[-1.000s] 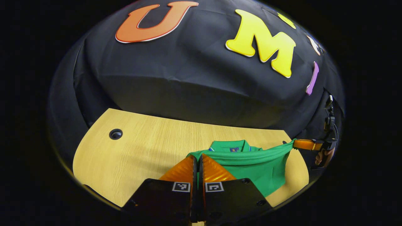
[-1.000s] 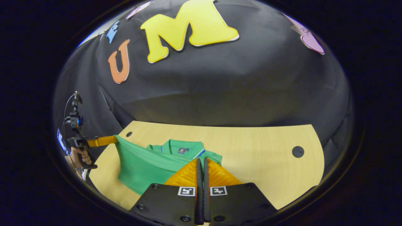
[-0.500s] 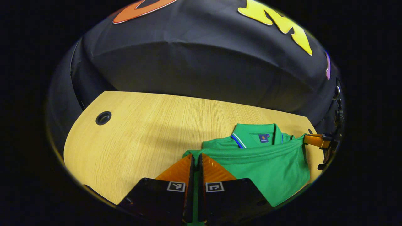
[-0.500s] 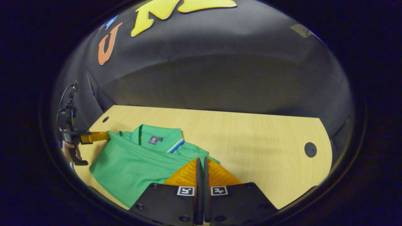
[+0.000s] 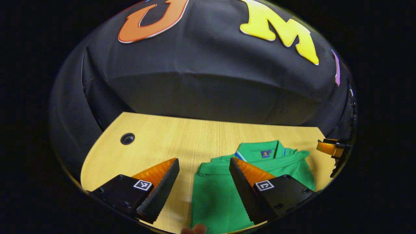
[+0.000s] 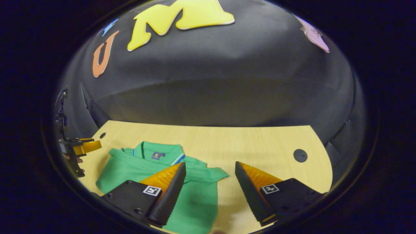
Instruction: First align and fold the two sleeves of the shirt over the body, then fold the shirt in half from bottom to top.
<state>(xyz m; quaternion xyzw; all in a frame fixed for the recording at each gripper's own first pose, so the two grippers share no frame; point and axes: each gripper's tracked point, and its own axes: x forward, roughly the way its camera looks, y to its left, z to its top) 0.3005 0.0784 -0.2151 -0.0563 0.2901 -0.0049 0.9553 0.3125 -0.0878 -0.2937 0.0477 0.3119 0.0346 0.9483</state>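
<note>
A green polo shirt (image 5: 214, 195) lies folded on the wooden table (image 5: 182, 136), its collar (image 5: 260, 149) at the far end and the folded-up hem just below it. My left gripper (image 5: 204, 160) stands open over the shirt's left edge, with nothing between its fingers. In the right gripper view the shirt (image 6: 133, 162) lies at lower left. My right gripper (image 6: 210, 164) is open above the shirt's right corner and holds nothing. The right gripper (image 5: 330, 148) also shows at the far right of the left gripper view. At the far left of the right gripper view is the left gripper (image 6: 81, 148).
A round cable hole (image 5: 127, 138) sits in the table's far left part, another cable hole (image 6: 299, 155) at the far right. Black cloth walls close in behind the table. A fingertip (image 5: 195, 229) peeks in at the bottom of the left gripper view.
Both grippers, shut on the shirt's hem before, have opened and let it go. The hem now lies flat near the collar, and both grippers have drawn back a little.
</note>
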